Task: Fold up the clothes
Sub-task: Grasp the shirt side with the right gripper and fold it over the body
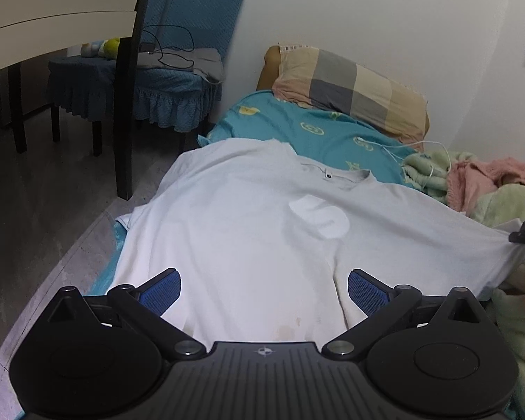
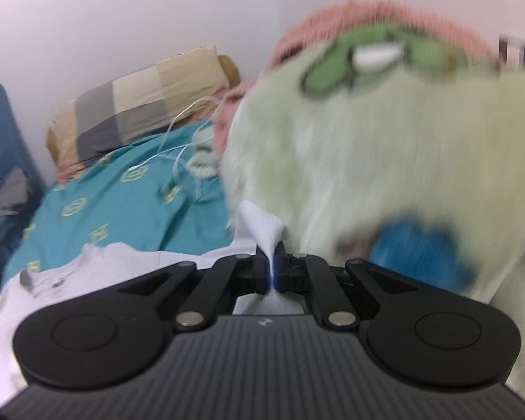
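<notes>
A white T-shirt (image 1: 248, 231) lies spread on the bed, collar toward the pillow, with a white label patch (image 1: 320, 215) below the collar. My left gripper (image 1: 264, 288) is open just above the shirt's near hem, blue pads apart, holding nothing. My right gripper (image 2: 271, 266) is shut on a pinched corner of the white T-shirt (image 2: 262, 227); it shows at the right edge of the left wrist view (image 1: 523, 234), pulling the sleeve taut. The right wrist view is blurred.
A teal bedsheet (image 1: 318, 133) and checked pillow (image 1: 350, 84) lie at the head of the bed. A green and pink blanket pile (image 2: 385, 133) is on the right, with a white cable (image 1: 420, 147). Blue-covered chairs (image 1: 178, 70) and a table (image 1: 59, 17) stand left.
</notes>
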`<act>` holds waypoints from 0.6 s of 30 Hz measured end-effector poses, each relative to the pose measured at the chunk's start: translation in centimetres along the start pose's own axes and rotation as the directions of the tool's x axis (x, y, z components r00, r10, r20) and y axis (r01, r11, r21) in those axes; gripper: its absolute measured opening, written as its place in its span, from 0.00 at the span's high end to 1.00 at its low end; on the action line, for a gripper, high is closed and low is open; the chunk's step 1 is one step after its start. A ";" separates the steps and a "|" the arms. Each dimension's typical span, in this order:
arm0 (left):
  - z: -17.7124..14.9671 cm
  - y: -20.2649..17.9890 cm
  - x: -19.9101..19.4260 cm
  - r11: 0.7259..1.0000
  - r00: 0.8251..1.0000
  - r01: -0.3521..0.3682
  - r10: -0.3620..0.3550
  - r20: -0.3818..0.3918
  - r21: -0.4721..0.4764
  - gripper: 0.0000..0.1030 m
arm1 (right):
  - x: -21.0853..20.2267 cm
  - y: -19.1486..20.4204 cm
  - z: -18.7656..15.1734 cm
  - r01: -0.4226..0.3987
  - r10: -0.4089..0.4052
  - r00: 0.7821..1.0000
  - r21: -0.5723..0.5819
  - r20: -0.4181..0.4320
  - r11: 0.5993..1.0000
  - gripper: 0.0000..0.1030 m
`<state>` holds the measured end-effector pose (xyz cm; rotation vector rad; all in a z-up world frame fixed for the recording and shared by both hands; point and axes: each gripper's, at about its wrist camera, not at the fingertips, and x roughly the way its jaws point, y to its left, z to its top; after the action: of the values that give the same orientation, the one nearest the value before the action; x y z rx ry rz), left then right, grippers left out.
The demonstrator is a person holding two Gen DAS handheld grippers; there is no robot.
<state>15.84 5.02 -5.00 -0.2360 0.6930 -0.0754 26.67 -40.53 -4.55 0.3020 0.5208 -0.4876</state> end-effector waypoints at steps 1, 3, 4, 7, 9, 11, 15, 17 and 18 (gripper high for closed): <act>0.2 0.0 -0.1 1.000 1.000 0.000 0.000 0.006 0.000 0.00 | -0.1 0.4 0.7 0.010 -0.010 1.000 -0.011 0.000 1.000 0.95; 0.6 0.1 -0.4 1.000 1.000 0.000 0.000 0.019 0.001 0.00 | -0.5 1.5 1.5 0.014 -0.014 1.000 -0.019 -0.003 1.000 0.95; 0.8 0.2 -0.7 1.000 1.000 -0.004 0.003 0.031 0.007 0.00 | -0.8 2.3 1.7 0.009 -0.009 1.000 -0.015 -0.005 1.000 0.95; 1.3 0.7 -1.4 1.000 0.998 -0.015 0.014 0.066 0.021 0.00 | -2.1 6.1 0.7 -0.037 0.037 0.999 -0.037 -0.004 0.999 0.95; 1.6 1.2 -1.7 0.999 0.996 -0.030 0.028 0.084 0.024 0.00 | -3.0 9.9 -0.9 -0.104 0.104 0.995 -0.085 0.001 0.991 0.95; 1.8 2.0 -1.8 0.999 0.995 -0.048 0.045 0.093 0.021 0.00 | -3.8 14.2 -3.3 -0.192 0.193 0.981 -0.147 -0.010 0.970 0.94; 1.9 3.5 -1.5 0.996 0.992 -0.084 0.083 0.092 0.015 0.00 | -3.9 21.9 -9.6 -0.368 0.354 0.930 -0.260 -0.101 0.893 0.92; 1.8 3.9 -1.1 0.996 0.993 -0.084 0.083 0.084 0.012 0.00 | -3.1 24.3 -12.3 -0.437 0.402 0.899 -0.284 -0.174 0.854 0.89; 1.8 3.9 -0.8 0.997 0.994 -0.081 0.080 0.077 0.016 0.00 | -2.8 24.9 -13.3 -0.459 0.411 0.887 -0.292 -0.213 0.839 0.81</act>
<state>16.35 9.25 -4.12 -0.1912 0.6248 0.0041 32.06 -13.31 -10.28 0.1188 0.6421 0.0747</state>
